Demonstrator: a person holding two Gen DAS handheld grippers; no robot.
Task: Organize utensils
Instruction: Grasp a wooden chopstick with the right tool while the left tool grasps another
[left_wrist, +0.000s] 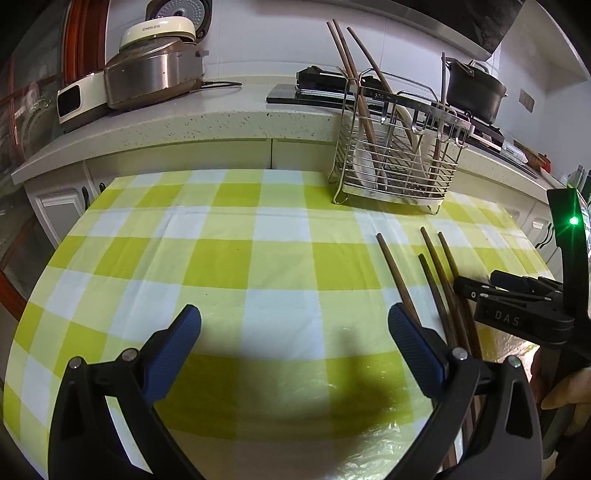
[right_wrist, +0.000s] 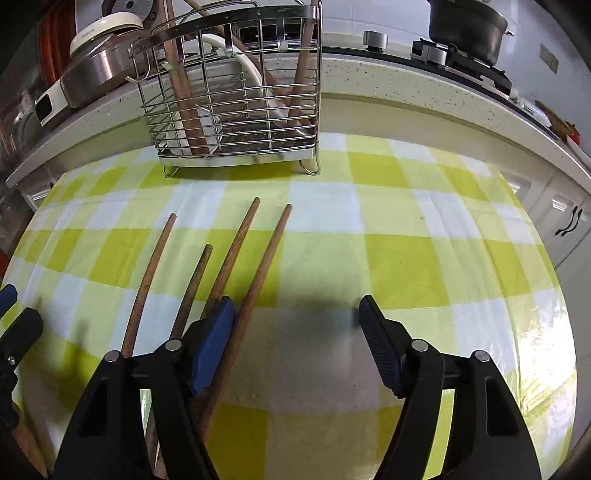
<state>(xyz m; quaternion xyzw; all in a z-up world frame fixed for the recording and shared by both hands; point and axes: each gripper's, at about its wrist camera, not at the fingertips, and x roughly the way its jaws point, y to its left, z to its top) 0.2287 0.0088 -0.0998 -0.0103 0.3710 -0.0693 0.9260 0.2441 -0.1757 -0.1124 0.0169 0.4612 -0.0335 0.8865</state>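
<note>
Several brown wooden chopsticks (right_wrist: 236, 266) lie loose on the green-and-white checked tablecloth (right_wrist: 406, 258); they also show in the left wrist view (left_wrist: 436, 280). A wire utensil rack (right_wrist: 236, 99) at the table's back holds more chopsticks and white spoons; it also shows in the left wrist view (left_wrist: 399, 151). My right gripper (right_wrist: 295, 321) is open, low over the cloth, its left finger among the chopsticks with the rightmost chopstick (right_wrist: 258, 280) between the jaws. My left gripper (left_wrist: 295, 332) is open and empty, left of the chopsticks. The right gripper's body (left_wrist: 517, 306) shows at the right.
A speckled counter (left_wrist: 184, 125) runs behind the table with a rice cooker (left_wrist: 155, 70), a black pot (left_wrist: 474, 92) on a stove and white cabinet doors (right_wrist: 561, 214) below. The table's front and side edges lie near both grippers.
</note>
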